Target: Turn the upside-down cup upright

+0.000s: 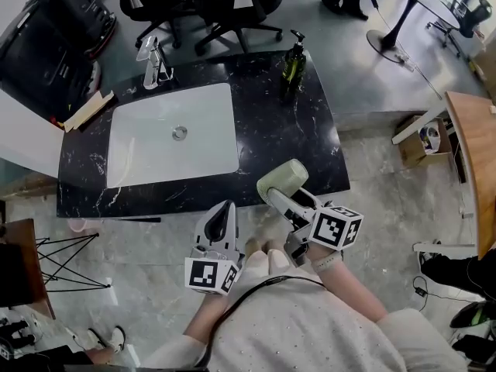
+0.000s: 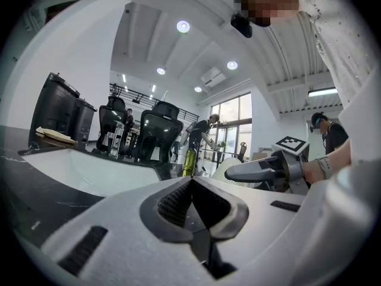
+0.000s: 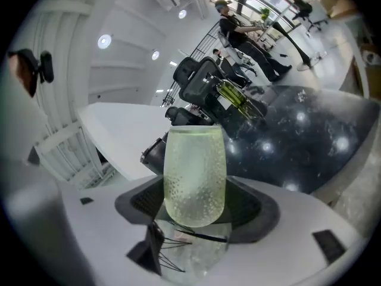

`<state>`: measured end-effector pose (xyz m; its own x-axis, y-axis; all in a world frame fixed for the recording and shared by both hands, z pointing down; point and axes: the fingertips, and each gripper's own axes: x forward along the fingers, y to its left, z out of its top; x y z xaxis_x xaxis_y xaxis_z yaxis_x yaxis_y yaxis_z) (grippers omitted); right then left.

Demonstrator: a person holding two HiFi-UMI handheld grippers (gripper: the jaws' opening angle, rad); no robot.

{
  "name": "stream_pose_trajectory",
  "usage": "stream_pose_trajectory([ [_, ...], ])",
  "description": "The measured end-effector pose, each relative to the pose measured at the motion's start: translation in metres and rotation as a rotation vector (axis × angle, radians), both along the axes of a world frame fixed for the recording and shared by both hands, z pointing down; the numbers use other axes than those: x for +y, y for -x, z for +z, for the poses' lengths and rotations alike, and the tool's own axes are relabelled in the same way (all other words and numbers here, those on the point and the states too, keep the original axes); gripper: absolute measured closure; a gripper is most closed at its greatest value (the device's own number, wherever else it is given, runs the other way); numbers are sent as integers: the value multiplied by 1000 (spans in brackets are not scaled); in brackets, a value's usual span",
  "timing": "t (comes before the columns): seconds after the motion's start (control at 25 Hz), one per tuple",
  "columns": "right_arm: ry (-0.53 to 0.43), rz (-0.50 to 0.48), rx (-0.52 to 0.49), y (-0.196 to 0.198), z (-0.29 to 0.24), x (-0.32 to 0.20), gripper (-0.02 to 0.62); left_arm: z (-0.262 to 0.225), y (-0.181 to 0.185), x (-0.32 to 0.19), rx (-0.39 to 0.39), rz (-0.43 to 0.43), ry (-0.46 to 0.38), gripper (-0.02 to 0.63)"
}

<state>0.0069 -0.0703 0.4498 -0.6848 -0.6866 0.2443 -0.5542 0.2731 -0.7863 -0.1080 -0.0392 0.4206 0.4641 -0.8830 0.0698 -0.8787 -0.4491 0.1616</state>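
Note:
A pale green dimpled cup (image 1: 284,177) hangs over the front right part of the black marble counter (image 1: 279,122), with my right gripper (image 1: 279,191) shut on it. In the right gripper view the cup (image 3: 194,174) fills the space between the jaws. Its flat rim is toward the top of that picture and its rounded base is low, and it leans with the tilted scene. My left gripper (image 1: 225,211) sits just in front of the counter edge, left of the right one. Its jaws meet with nothing between them (image 2: 193,202).
A white sink (image 1: 172,134) is set in the counter's left half, with a chrome faucet (image 1: 153,62) behind it. A green soap bottle (image 1: 294,59) stands at the back right. Office chairs (image 1: 221,6) are behind the counter. A wooden table (image 1: 473,161) is at the right.

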Motion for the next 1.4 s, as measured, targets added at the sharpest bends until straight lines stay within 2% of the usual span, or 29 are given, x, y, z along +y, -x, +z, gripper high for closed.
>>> stream_pose_trajectory([
  [0.16, 92, 4, -283, 7, -6, 4, 274, 2, 0, 1, -8, -2, 8, 600],
  [0.36, 267, 12, -766, 14, -10, 9, 273, 1, 3, 3, -20, -13, 11, 600],
  [0.44, 318, 13, -923, 16, -11, 8, 273, 0, 5, 4, -25, -16, 11, 600],
  [0.76, 439, 24, -1376, 21, -12, 8, 275, 1, 11, 8, -48, -23, 21, 600],
  [0.92, 449, -16, -1567, 21, -11, 7, 273, 2, 15, 11, -67, -30, 33, 600],
  [1.08, 502, -23, -1725, 24, -10, 3, 273, 6, 17, 14, -86, -29, 49, 600],
  [1.2, 534, 3, -1793, 25, -9, -1, 273, 8, 14, 15, -95, -20, 58, 600],
  [1.4, 537, 38, -1866, 17, -6, -4, 273, 8, 10, 14, -103, -13, 61, 600],
])
